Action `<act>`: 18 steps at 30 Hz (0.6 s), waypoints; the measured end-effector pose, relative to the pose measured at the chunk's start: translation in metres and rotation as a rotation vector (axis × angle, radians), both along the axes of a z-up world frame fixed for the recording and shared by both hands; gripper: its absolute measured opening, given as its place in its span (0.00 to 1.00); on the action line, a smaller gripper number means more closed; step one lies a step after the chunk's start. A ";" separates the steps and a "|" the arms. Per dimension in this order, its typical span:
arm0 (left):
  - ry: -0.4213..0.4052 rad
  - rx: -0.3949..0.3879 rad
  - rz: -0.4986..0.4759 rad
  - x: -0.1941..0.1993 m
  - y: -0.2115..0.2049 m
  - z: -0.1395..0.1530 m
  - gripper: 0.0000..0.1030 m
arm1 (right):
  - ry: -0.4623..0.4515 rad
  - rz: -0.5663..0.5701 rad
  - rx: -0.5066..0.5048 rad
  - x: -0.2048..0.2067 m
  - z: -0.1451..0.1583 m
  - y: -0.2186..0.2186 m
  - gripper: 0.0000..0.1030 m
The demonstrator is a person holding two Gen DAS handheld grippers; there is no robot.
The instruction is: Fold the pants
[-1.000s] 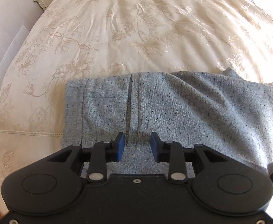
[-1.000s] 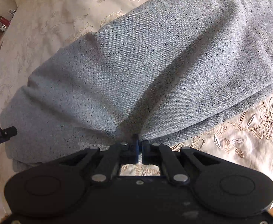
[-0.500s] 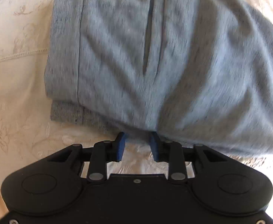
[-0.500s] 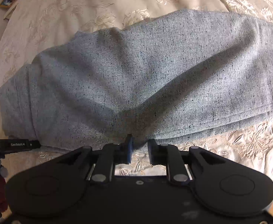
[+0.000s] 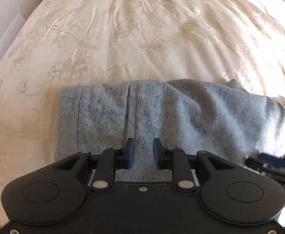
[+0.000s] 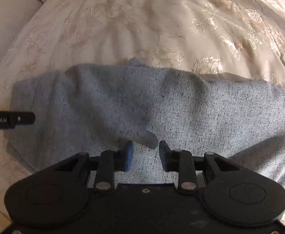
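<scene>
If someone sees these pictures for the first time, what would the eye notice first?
Probably the grey speckled pants, lying folded across the near part of the cream embroidered bedspread. Next come the two black grippers in the foreground: the left gripper and the right gripper both sit over the fabric with jaws apart, holding nothing.

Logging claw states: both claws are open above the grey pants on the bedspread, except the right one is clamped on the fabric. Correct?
Not quite. The right wrist view shows the right claw open too, gripping nothing above the grey pants. The left claw is open over the bedspread, as stated.
</scene>
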State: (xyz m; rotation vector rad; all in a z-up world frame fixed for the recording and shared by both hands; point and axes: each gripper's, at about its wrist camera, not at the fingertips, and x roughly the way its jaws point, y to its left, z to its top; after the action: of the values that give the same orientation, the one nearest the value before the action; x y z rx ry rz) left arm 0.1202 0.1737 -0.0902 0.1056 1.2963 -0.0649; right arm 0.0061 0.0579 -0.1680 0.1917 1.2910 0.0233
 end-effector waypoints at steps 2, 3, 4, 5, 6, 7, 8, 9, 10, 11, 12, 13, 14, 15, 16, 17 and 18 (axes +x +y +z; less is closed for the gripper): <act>0.020 0.012 -0.002 0.007 -0.005 -0.011 0.29 | 0.099 0.070 0.014 -0.011 -0.020 0.008 0.33; 0.028 0.014 -0.003 0.005 -0.003 -0.016 0.30 | 0.120 0.125 0.015 -0.020 -0.024 0.014 0.33; 0.033 0.020 -0.006 0.002 -0.003 -0.019 0.32 | 0.112 0.184 -0.003 -0.029 -0.023 0.021 0.33; 0.036 0.029 -0.012 -0.002 -0.005 -0.023 0.34 | 0.103 0.233 -0.022 -0.037 -0.021 0.025 0.33; 0.044 0.038 -0.022 -0.006 -0.006 -0.029 0.35 | 0.106 0.263 -0.029 -0.042 -0.019 0.027 0.32; 0.055 0.046 -0.036 -0.010 -0.005 -0.034 0.36 | 0.113 0.274 -0.024 -0.045 -0.015 0.025 0.31; 0.070 0.061 -0.056 -0.017 -0.007 -0.038 0.36 | 0.116 0.260 -0.005 -0.045 -0.009 0.019 0.30; 0.072 0.070 -0.069 -0.023 -0.007 -0.040 0.36 | 0.114 0.235 0.018 -0.043 -0.003 0.012 0.30; 0.060 0.073 -0.077 -0.028 -0.007 -0.040 0.36 | 0.100 0.204 0.039 -0.038 0.006 0.004 0.30; 0.054 0.076 -0.082 -0.031 -0.007 -0.040 0.36 | 0.057 0.168 0.055 -0.031 0.020 -0.008 0.30; 0.059 0.076 -0.078 -0.035 -0.007 -0.040 0.36 | 0.013 0.145 0.056 -0.023 0.033 -0.016 0.31; 0.065 0.069 -0.064 -0.037 -0.006 -0.040 0.36 | -0.034 0.129 0.052 -0.013 0.045 -0.024 0.32; 0.068 0.057 -0.045 -0.041 -0.003 -0.040 0.36 | -0.088 0.106 0.045 0.002 0.059 -0.033 0.34; 0.075 0.044 -0.028 -0.042 -0.001 -0.042 0.37 | -0.122 0.087 0.042 0.013 0.067 -0.040 0.38; 0.087 0.028 -0.015 -0.044 0.002 -0.044 0.38 | -0.152 0.070 0.043 0.027 0.073 -0.046 0.42; 0.095 0.015 -0.002 -0.047 0.004 -0.045 0.38 | -0.170 0.066 0.047 0.045 0.076 -0.052 0.42; 0.087 0.007 0.000 -0.051 0.007 -0.045 0.38 | -0.179 0.071 0.044 0.060 0.076 -0.053 0.43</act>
State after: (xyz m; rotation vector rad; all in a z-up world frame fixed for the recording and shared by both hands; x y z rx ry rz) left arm 0.0691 0.1807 -0.1350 0.1097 1.3832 -0.0651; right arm 0.0658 0.0048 -0.0920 0.1779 1.1190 0.1270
